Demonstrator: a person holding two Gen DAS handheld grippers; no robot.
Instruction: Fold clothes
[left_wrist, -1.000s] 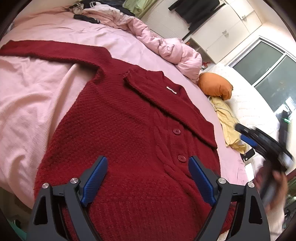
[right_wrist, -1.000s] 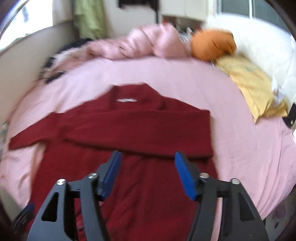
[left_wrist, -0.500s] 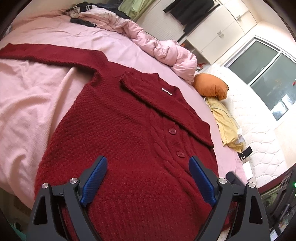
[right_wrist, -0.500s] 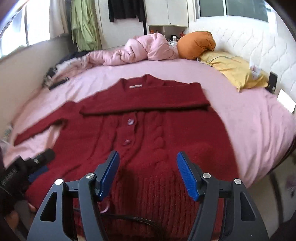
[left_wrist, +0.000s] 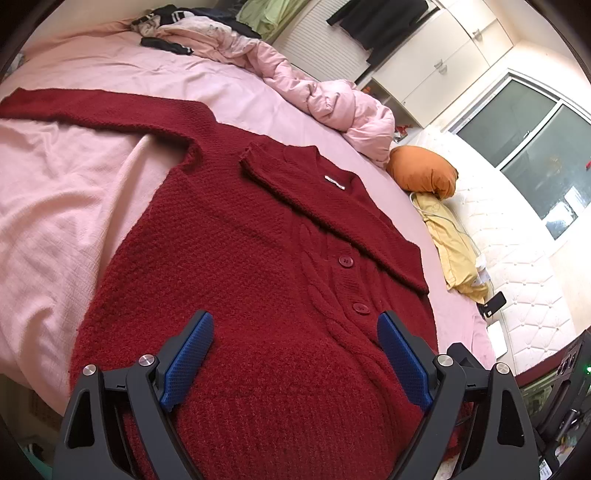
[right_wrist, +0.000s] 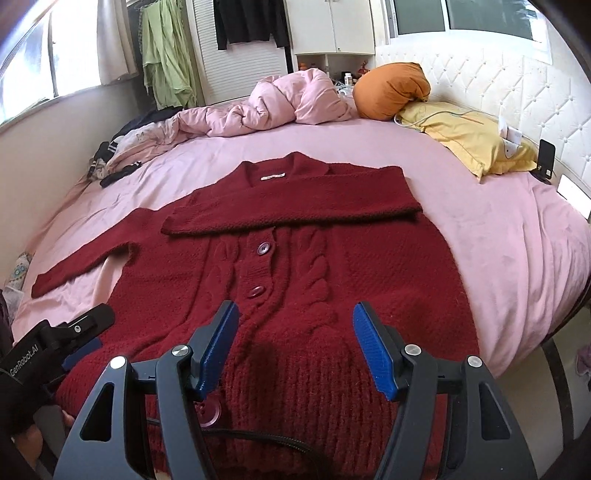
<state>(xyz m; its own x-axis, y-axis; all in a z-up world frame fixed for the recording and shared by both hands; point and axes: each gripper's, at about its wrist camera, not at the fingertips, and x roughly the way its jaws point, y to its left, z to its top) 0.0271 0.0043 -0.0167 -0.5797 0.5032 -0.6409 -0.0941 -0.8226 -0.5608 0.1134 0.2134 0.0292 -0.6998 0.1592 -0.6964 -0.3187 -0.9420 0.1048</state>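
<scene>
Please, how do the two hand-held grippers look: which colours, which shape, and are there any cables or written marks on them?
Both grippers, left gripper and right gripper, have black angular frames with triangular cut-outs and round silver screws. Their fingers carry blue textured pads. A black braided cable runs under the right one. White lettering "GenRobot.AI" marks the left gripper's body.

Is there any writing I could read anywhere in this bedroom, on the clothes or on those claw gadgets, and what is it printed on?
"GenRobot.AI": white letters on the black body of the left claw, seen at the lower left of the right wrist view.
The white neck label of the red cardigan: any print is too small to read.
The bottle on the far shelf: label too blurred to read.
Nothing else legible.
</scene>
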